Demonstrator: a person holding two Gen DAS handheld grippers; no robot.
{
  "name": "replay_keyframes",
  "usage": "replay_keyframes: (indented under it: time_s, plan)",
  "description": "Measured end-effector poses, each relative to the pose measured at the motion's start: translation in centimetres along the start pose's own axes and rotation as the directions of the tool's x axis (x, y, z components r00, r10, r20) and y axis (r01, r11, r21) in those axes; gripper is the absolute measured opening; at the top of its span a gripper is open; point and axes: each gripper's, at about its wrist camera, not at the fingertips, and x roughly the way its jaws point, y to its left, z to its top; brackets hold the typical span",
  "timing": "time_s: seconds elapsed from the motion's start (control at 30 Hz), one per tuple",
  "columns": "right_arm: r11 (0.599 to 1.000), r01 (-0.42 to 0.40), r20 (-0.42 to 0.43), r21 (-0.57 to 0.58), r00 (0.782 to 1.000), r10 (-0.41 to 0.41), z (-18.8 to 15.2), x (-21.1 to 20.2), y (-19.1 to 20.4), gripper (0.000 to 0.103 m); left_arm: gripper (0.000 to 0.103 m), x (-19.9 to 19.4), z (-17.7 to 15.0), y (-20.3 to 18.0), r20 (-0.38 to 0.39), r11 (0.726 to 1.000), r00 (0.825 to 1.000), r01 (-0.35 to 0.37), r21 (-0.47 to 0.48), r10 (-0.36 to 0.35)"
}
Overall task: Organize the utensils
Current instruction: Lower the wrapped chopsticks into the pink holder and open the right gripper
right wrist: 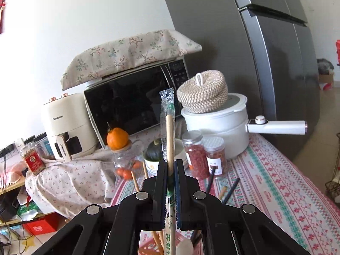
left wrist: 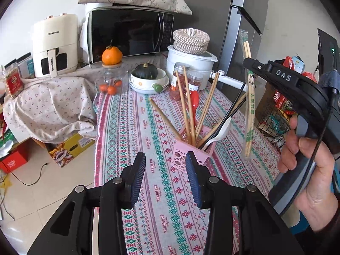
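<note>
Cream air fryer (left wrist: 55,45), upper left, reads "CHANGHONG"; patterned counter cloth (left wrist: 148,191) repeats "HANDMADE". Right gripper (right wrist: 170,167), marked "DAS", jaws clamped on plastic-wrapped wooden chopsticks (left wrist: 249,97) right of pink perforated utensil holder (left wrist: 192,148). Left gripper (left wrist: 165,170) jaws apart, empty.

Two grippers are in the room: the left gripper (left wrist: 165,159) and the right gripper (right wrist: 170,165). One wrapped pair of chopsticks (right wrist: 169,127) is up in the air. One pink utensil holder (left wrist: 192,146) stands on one patterned tablecloth (left wrist: 131,127), with one red spoon (left wrist: 194,102) and one white spoon (left wrist: 221,133) in it; the sticks inside overlap too much to count. Behind are two red-filled jars (right wrist: 196,155), one microwave (left wrist: 127,34), one air fryer (left wrist: 55,44), one white pot (right wrist: 218,127), one dark squash (left wrist: 144,71) and one large orange (left wrist: 112,55).
</note>
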Motion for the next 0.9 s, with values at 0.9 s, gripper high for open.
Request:
replay_keyframes:
  time_s: [0.9]
  plan:
    - [0.983, 0.178, 0.132, -0.053, 0.977, -0.170, -3.3, 4.3, 4.3, 0.023, 0.042, 2.7, -2.4, 4.5, -0.137, 1.000, 0.991, -0.011, -0.019, 0.009]
